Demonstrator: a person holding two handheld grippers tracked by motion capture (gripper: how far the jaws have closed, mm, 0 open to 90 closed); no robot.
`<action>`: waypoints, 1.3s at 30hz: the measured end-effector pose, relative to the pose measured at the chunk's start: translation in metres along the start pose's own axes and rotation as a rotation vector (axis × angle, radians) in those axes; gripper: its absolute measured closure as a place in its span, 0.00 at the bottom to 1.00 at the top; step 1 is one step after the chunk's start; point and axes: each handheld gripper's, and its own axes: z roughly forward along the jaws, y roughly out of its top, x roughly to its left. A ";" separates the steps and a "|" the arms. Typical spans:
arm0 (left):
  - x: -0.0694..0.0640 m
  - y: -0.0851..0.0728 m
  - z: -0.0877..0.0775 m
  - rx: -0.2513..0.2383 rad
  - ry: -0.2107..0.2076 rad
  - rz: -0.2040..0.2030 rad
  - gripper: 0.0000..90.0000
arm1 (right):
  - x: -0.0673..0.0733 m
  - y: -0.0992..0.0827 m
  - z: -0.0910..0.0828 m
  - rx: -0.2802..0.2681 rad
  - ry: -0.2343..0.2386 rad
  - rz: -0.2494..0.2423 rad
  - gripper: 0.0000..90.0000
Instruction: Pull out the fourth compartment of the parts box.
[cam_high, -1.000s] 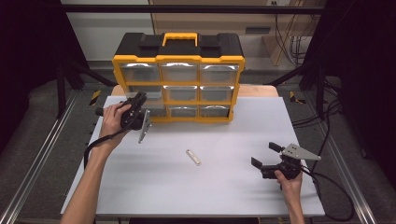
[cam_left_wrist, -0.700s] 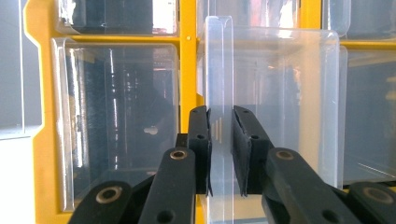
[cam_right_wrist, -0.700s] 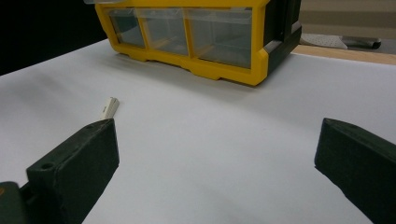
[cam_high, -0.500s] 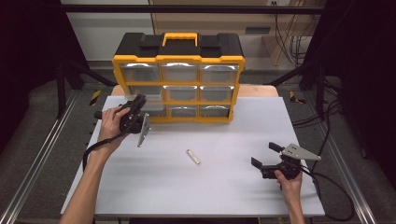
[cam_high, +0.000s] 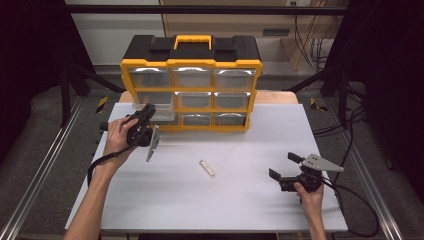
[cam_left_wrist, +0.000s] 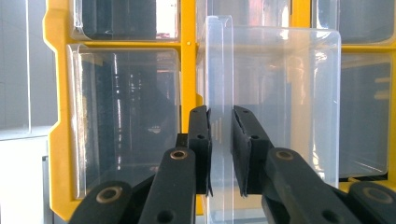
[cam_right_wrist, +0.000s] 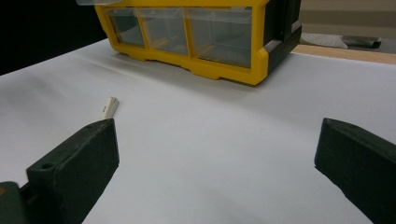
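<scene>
At organizer (cam_high: 191, 82) lower-left bay: left gripper (cam_left_wrist: 221, 140) fingers pinching clear drawer (cam_left_wrist: 275, 102) front, apparently mid-pull; right gripper (cam_right_wrist: 215, 154) fingers wide, idle. Next: straight, level pull.

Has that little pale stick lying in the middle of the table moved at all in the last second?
No. The pale stick lies at the same spot on the white table, just as far in front of the yellow drawer cabinet as before.

Clear plastic drawer (cam_left_wrist: 271, 93), pulled out, bottom-left slot
</scene>
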 end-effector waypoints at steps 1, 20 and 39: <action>0.000 0.000 -0.001 0.001 0.002 0.006 0.87 | 0.000 0.000 0.000 0.000 0.000 0.000 0.00; -0.003 0.003 -0.014 -0.013 0.017 0.009 0.87 | 0.000 0.000 0.000 -0.001 0.001 0.001 0.00; -0.006 0.004 -0.027 -0.023 0.029 0.008 0.87 | 0.000 0.000 0.000 -0.001 0.000 0.000 0.00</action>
